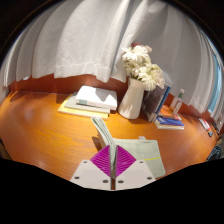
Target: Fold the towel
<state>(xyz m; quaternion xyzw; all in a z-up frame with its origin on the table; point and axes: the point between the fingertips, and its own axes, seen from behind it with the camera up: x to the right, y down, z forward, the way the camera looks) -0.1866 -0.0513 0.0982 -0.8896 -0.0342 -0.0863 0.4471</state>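
Note:
A pale grey-green towel (141, 156) lies on the wooden table (45, 135) just right of my fingers. A fold of its edge (103, 130) rises up from between the two magenta pads (100, 162). My gripper (112, 152) is shut on that towel edge, with the pads pressed together on the cloth and no gap between them. The rest of the towel trails flat to the right, and part of it is hidden behind the right finger.
A white vase with white flowers (134, 92) stands beyond the fingers. Folded cloths or books (90, 100) lie to its left, and a stack of books (166, 112) to its right. A pale curtain (85, 45) hangs behind the table.

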